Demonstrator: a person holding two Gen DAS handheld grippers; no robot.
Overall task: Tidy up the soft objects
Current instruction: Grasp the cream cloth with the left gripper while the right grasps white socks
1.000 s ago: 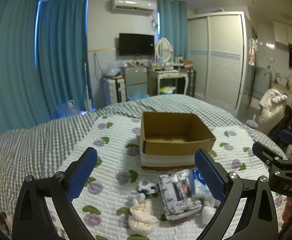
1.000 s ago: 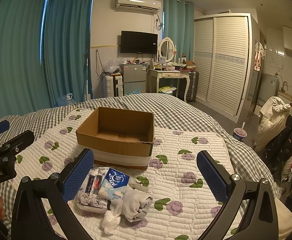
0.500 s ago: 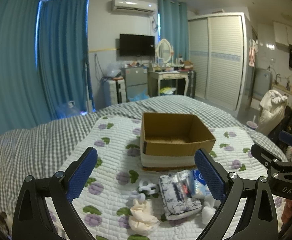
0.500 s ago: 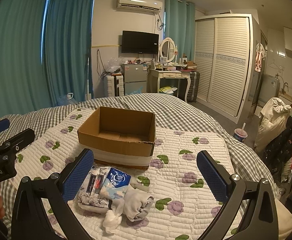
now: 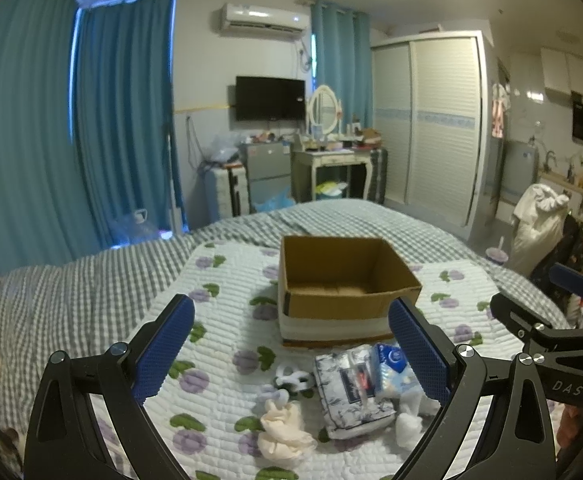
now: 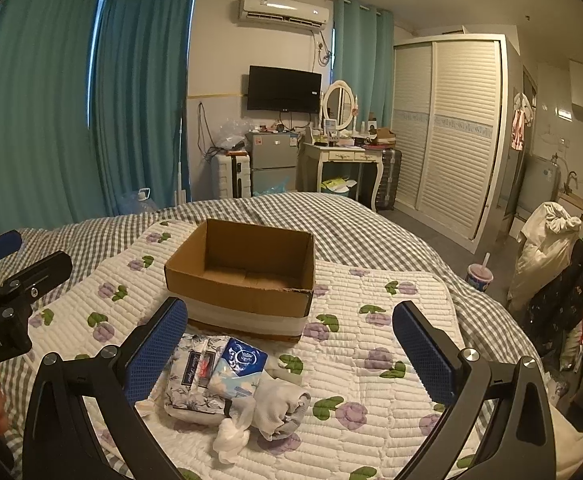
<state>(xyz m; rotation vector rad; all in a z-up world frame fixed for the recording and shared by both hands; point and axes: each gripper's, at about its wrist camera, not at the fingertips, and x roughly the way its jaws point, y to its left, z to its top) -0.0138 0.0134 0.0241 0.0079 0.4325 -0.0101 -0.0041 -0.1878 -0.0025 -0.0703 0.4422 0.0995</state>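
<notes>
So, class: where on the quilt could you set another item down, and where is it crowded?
Free: the quilt right of the box, toward the checked cover, and the stretch left of the box. The box looks empty. Crowded: in front of the box, where the tissue packs, socks and cream cloth cluster.

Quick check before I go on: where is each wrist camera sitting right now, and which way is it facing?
Left wrist: above the bed's near edge, facing the cardboard box; open left gripper frames it, right gripper at right.
Right wrist: further right, facing the box; open right gripper frames it, left gripper at left.
Shared: box, tissue packs.
</notes>
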